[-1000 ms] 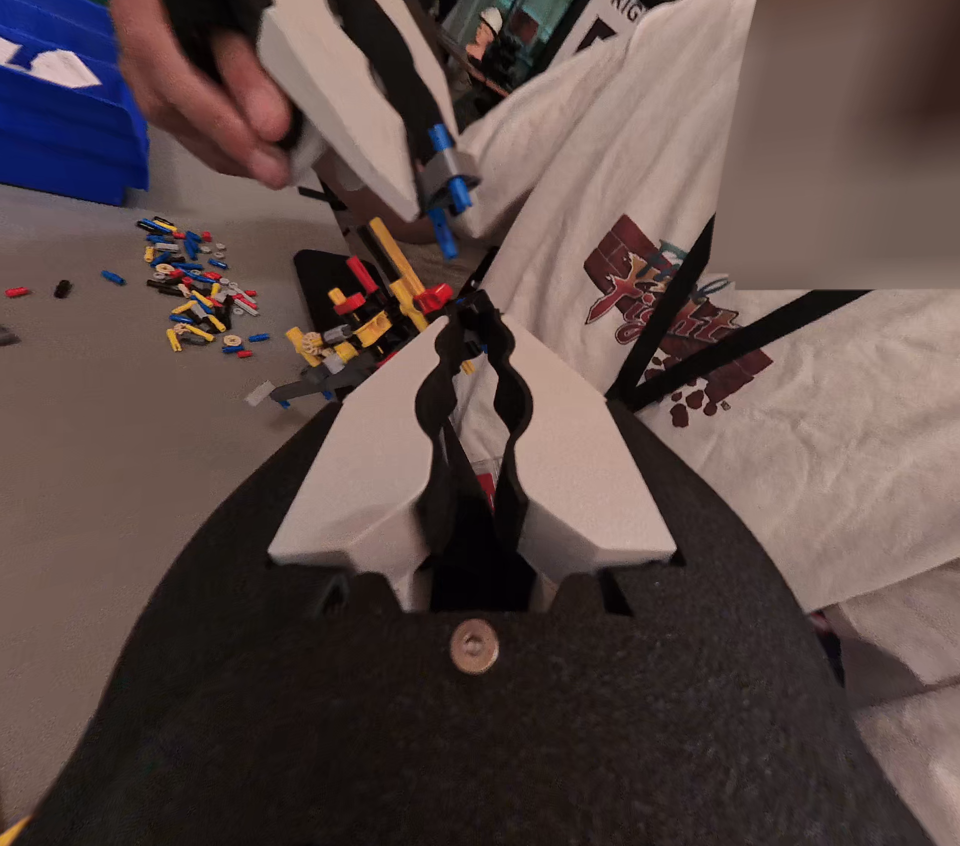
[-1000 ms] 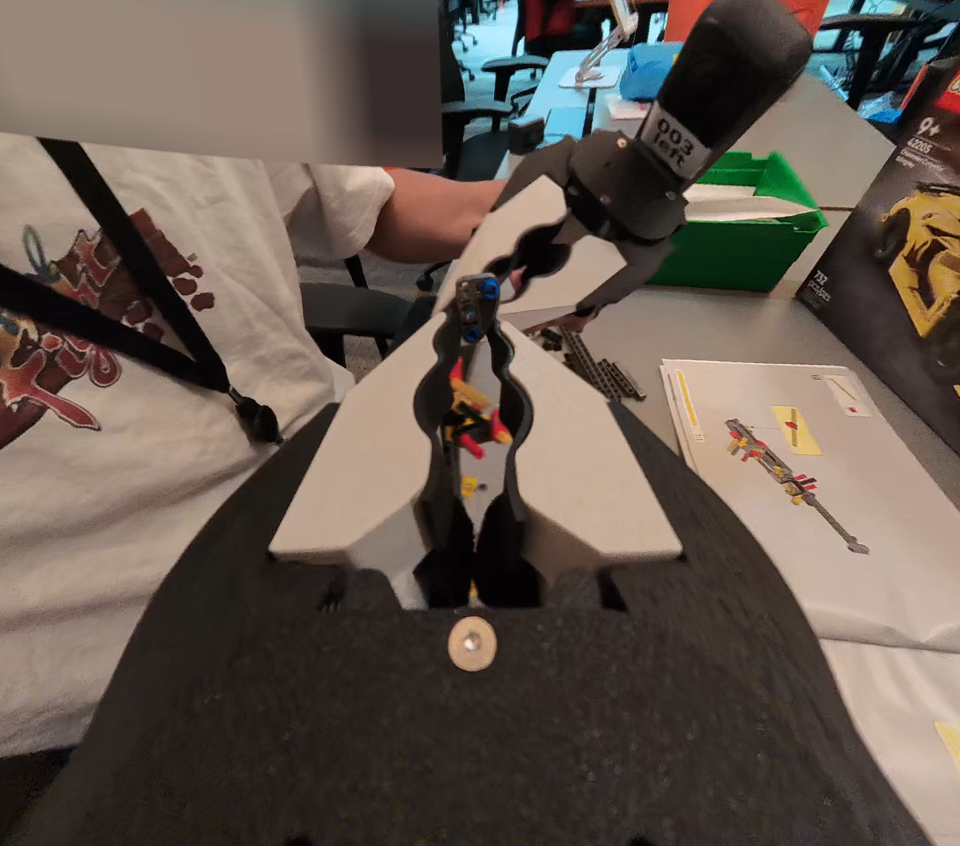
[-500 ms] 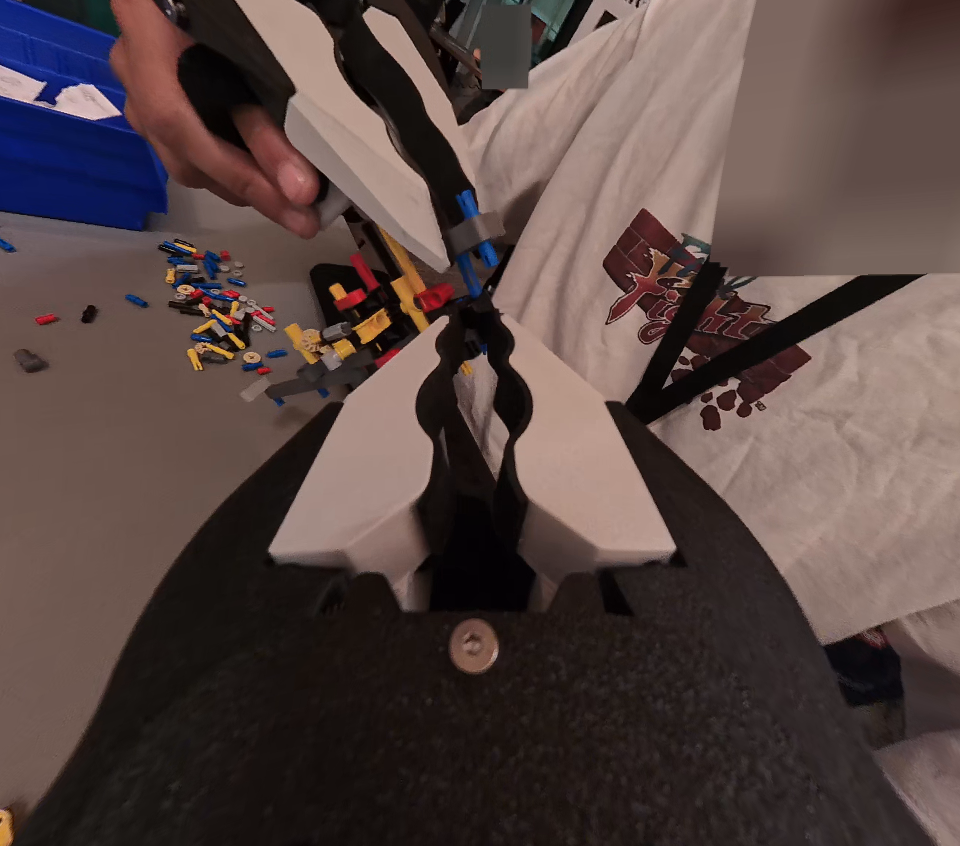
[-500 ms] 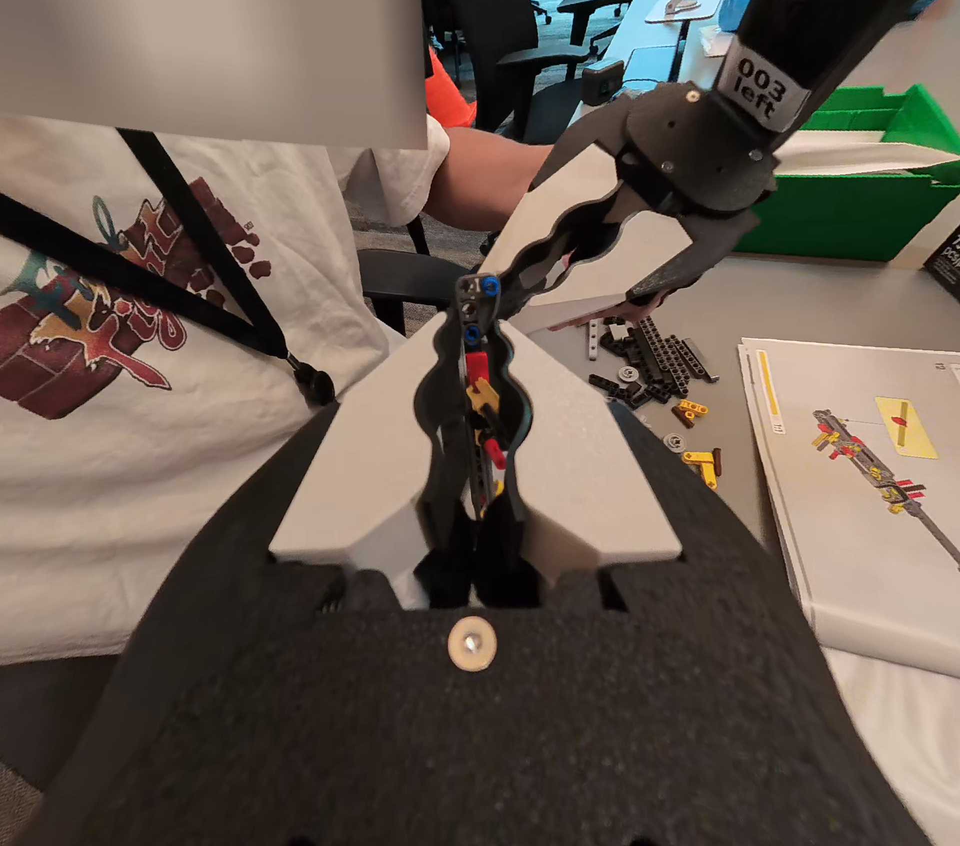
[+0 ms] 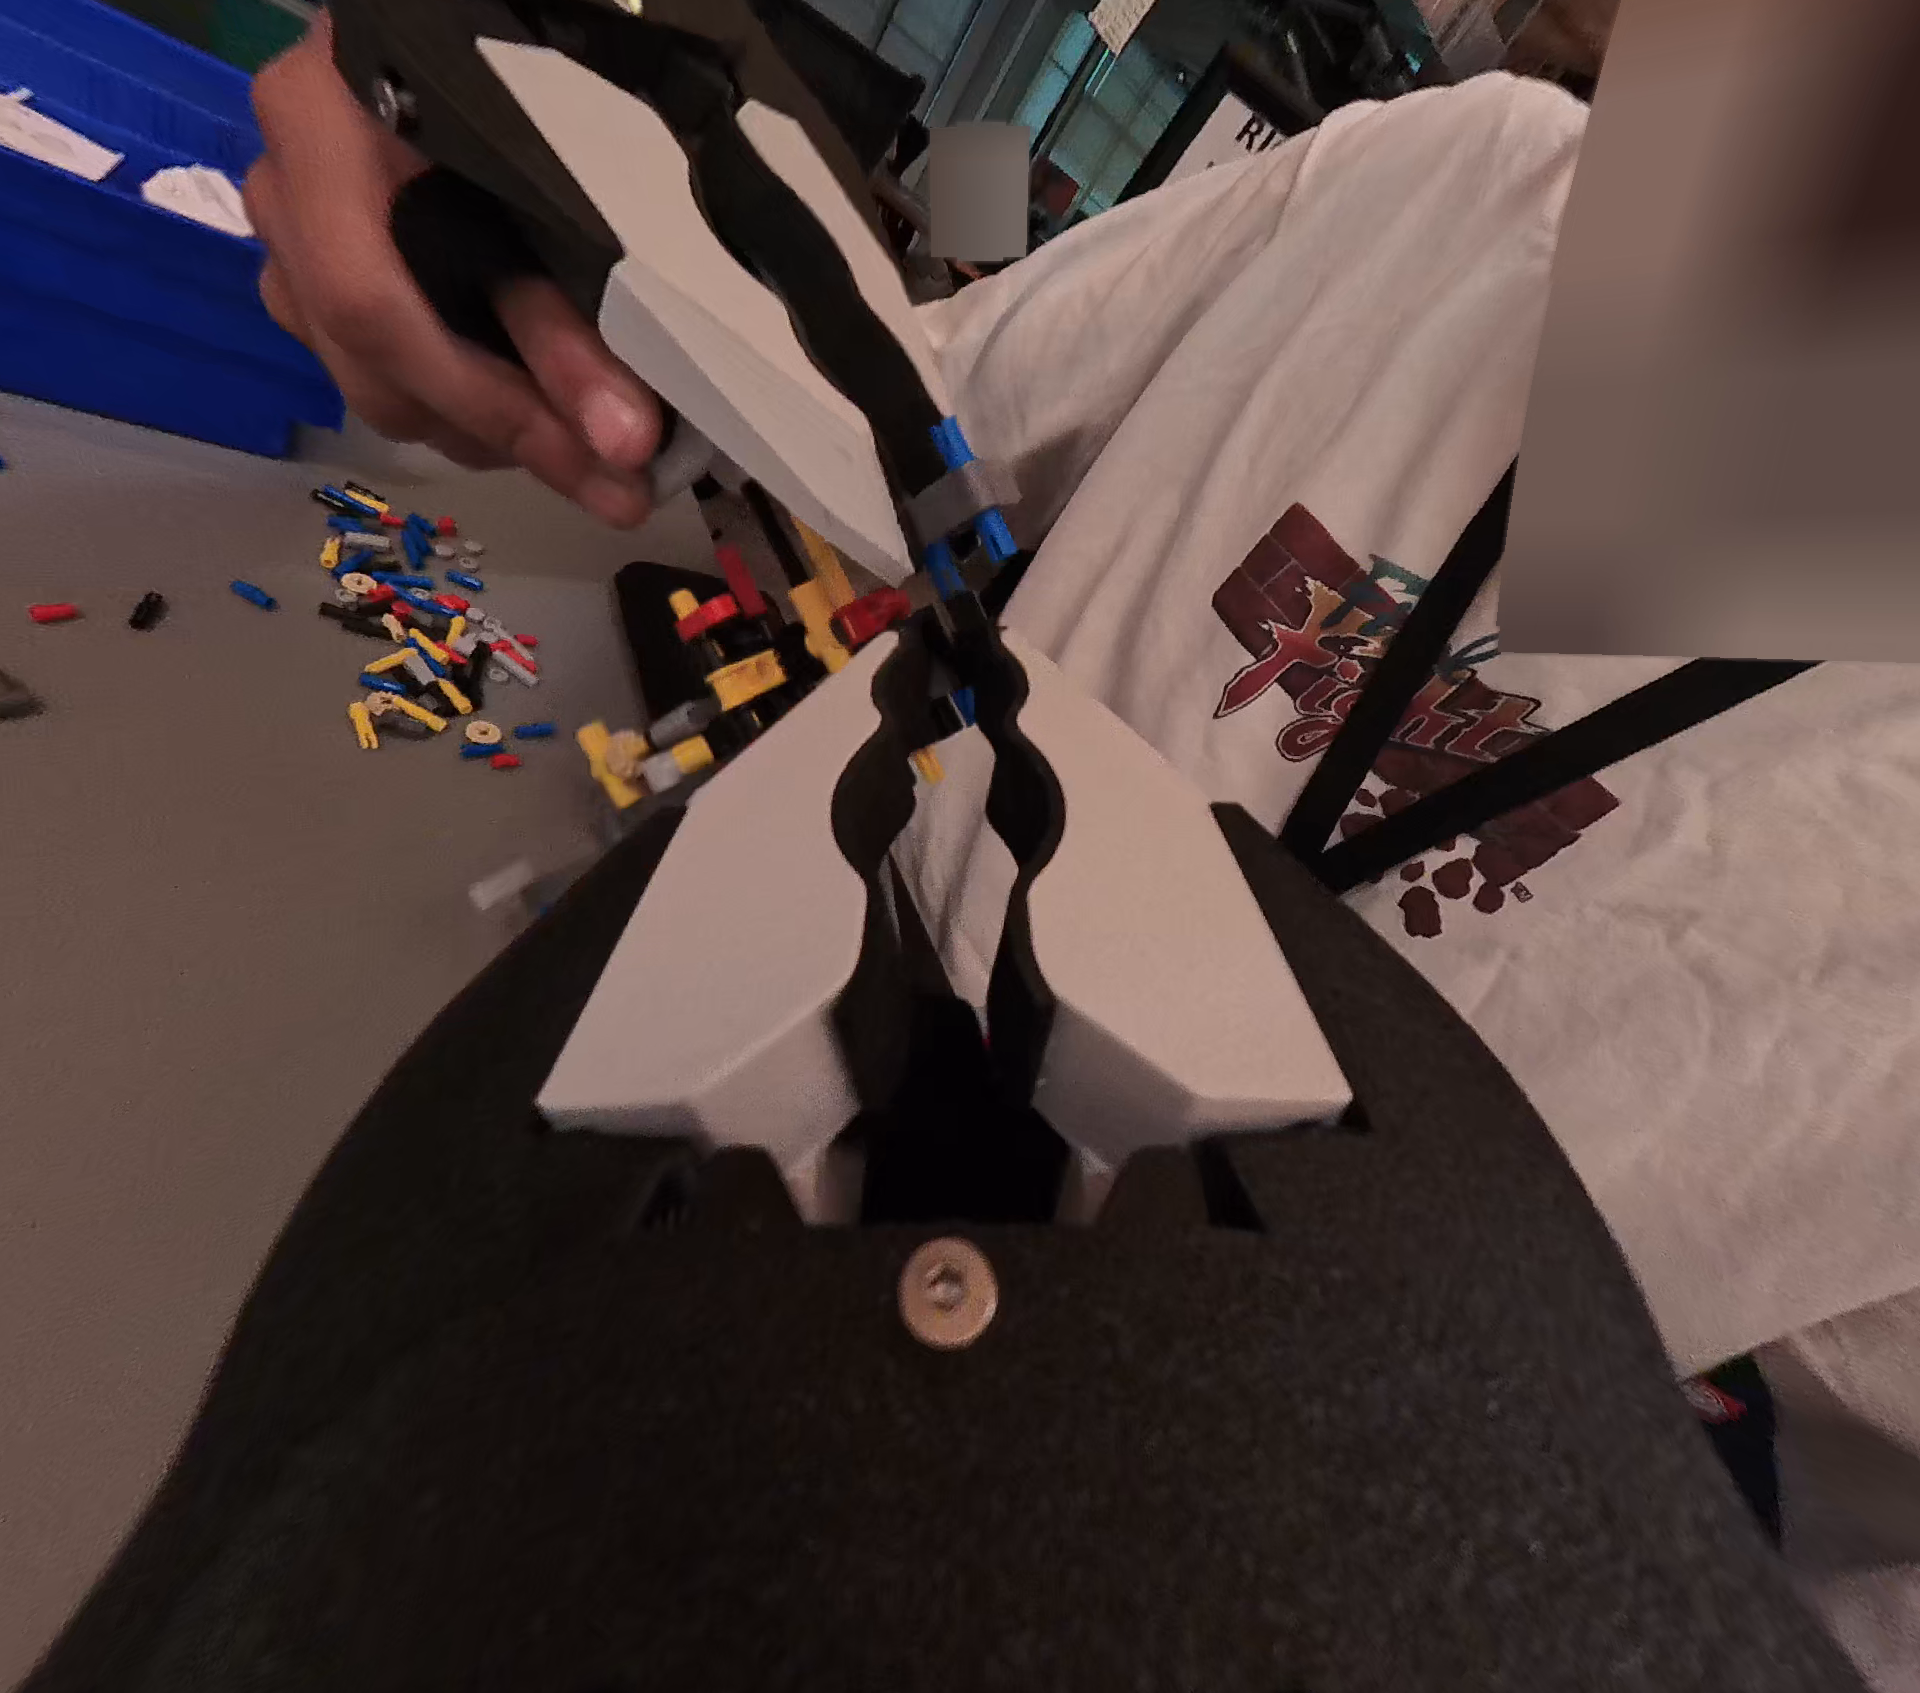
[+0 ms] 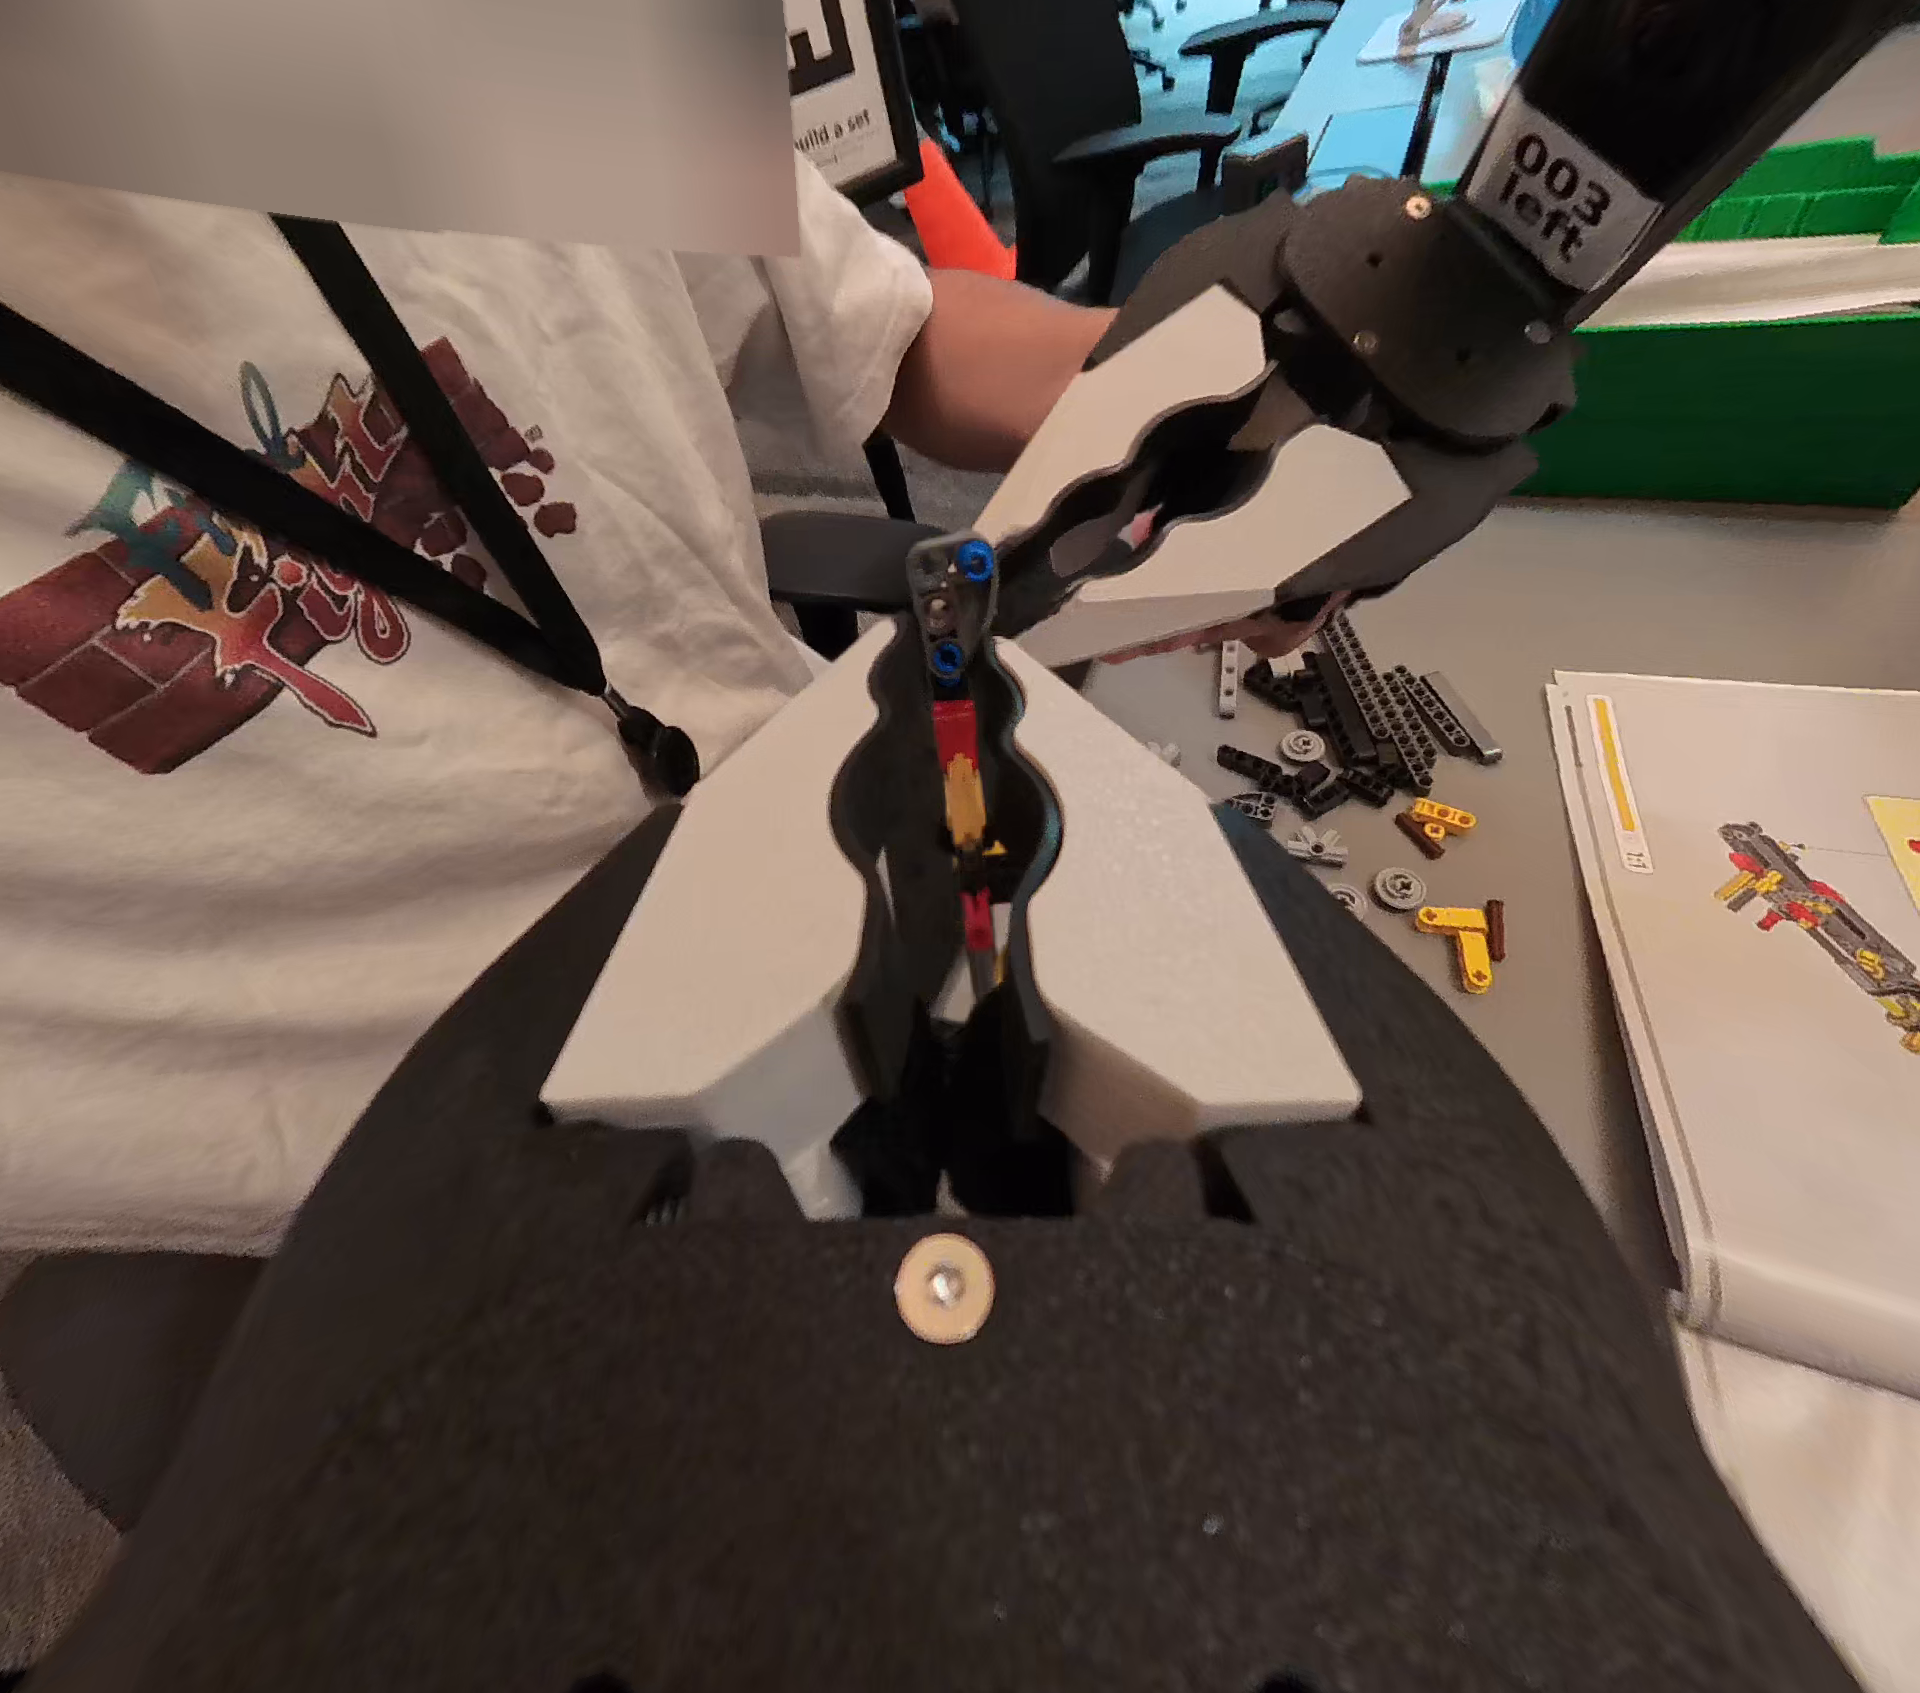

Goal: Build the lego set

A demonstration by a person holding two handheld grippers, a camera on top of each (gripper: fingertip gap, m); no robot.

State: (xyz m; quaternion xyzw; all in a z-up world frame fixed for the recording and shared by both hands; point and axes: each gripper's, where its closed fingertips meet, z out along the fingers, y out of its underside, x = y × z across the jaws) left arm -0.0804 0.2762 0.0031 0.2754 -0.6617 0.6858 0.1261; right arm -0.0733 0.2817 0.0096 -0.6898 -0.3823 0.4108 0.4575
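Observation:
My left gripper [image 5: 951, 656] is shut on one end of a long black, yellow and red lego assembly [image 5: 748, 635], held in the air in front of a person's white T-shirt. My right gripper [image 6: 951, 641] is shut on a small grey connector with blue pins [image 6: 948, 594]. In the left wrist view the right gripper [image 5: 925, 542] comes down from the upper left, and the connector [image 5: 961, 495] sits right at my left fingertips. In the right wrist view the left gripper [image 6: 1013, 594] reaches in from the upper right, and the assembly [image 6: 966, 791] shows through the gap between my fingers.
A heap of small loose parts [image 5: 416, 625] lies on the grey table [image 5: 208, 864] before a blue bin [image 5: 104, 241]. Dark beams [image 6: 1351, 729], yellow angle pieces [image 6: 1455, 926], an open instruction booklet [image 6: 1766, 916] and a green bin [image 6: 1714, 417] lie at the right. Left and right tips are no more than a few centimetres apart.
My right gripper has brought the grey connector down and across to my left fingertips. The assembly has swung in line under the connector.

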